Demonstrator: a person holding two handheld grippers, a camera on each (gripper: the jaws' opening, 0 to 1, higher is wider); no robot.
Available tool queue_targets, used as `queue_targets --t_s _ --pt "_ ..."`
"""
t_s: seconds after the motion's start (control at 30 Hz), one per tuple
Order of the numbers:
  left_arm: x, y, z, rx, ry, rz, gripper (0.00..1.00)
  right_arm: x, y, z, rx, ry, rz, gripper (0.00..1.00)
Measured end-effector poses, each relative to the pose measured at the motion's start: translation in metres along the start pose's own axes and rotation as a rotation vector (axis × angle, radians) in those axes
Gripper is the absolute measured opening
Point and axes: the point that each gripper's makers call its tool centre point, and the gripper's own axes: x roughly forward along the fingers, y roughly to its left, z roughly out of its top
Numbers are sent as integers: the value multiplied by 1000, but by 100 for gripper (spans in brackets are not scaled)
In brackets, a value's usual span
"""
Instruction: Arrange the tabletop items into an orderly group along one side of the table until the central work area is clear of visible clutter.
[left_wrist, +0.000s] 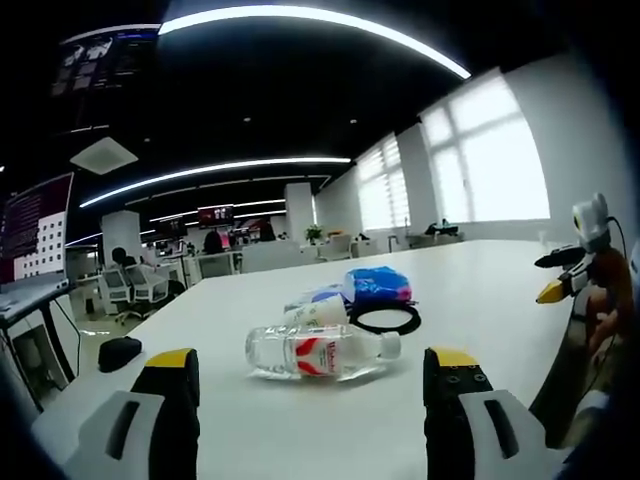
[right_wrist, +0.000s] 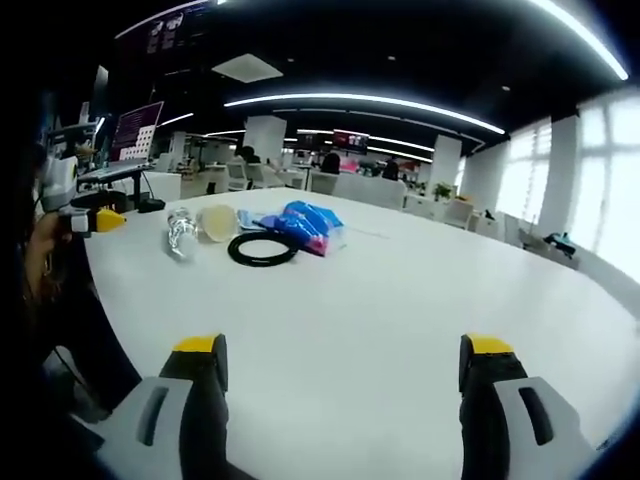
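Clear water bottle (left_wrist: 322, 352) lies on its side just ahead of left tool (left_wrist: 312, 400), liquid inside can't be told. Behind it: black ring (left_wrist: 385, 319), blue packet (left_wrist: 377, 285), touching. Left tool jaws apart, empty. Right tool (right_wrist: 342, 385) jaws apart, empty; bare white desk (right_wrist: 400, 300) ahead, items far ahead-left nr desk edge.

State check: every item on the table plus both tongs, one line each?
Clear plastic water bottle with red label: lying on its side, cap on.
Black ring: flat on the table, beside the blue packet.
Blue plastic packet: lying flat, looks sealed.
Pale bottle: on its side, behind the water bottle.
White table: items clustered at one end.
Left tongs: open, empty.
Right tongs: open, empty.
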Motion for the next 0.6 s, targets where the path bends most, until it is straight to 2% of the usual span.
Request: queue_targets --t_s 0.5,0.6 --pt "0 1 -4 16 14 7 93 1 6 -1 -3 11 28 91" --pt "0 0 -2 82 3 17 93 2 6 -2 -5 17 31 90"
